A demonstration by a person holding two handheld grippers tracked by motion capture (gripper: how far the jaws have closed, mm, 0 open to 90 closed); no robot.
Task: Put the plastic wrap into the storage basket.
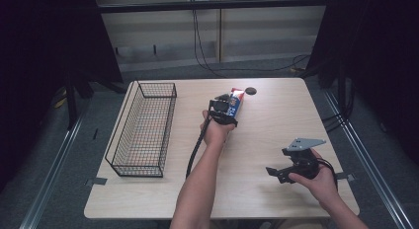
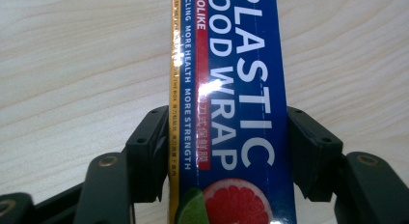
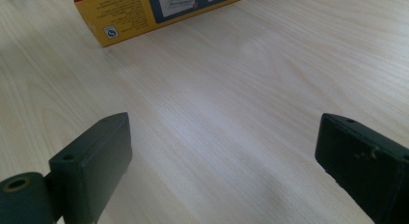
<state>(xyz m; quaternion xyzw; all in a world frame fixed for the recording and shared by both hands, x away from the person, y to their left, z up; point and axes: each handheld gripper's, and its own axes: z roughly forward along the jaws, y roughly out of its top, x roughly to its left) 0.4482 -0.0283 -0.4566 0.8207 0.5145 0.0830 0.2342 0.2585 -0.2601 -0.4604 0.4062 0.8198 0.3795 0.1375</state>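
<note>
The left gripper (image 1: 228,106) sits near the middle of the far half of the wooden surface (image 1: 257,140), and its 2 black fingers (image 2: 149,147) clamp the long sides of a box of plastic food wrap (image 2: 231,98). In the left gripper view the blue box runs straight up between the fingers, with white lettering, a yellow edge strip on its left and a grapefruit picture at the bottom, and both pads press against its sides. From the high view the box (image 1: 236,101) lies on the surface with its far end pointing toward a small dark round thing (image 1: 251,91) just beyond it. The right gripper (image 1: 276,172) is held near the front right corner, well apart from the box, its fingers (image 3: 94,156) spread wide with nothing but bare wood between them; the yellow end of the box (image 3: 144,11) shows far ahead of it. A black wire basket (image 1: 143,128) stands on the left side of the surface.
</note>
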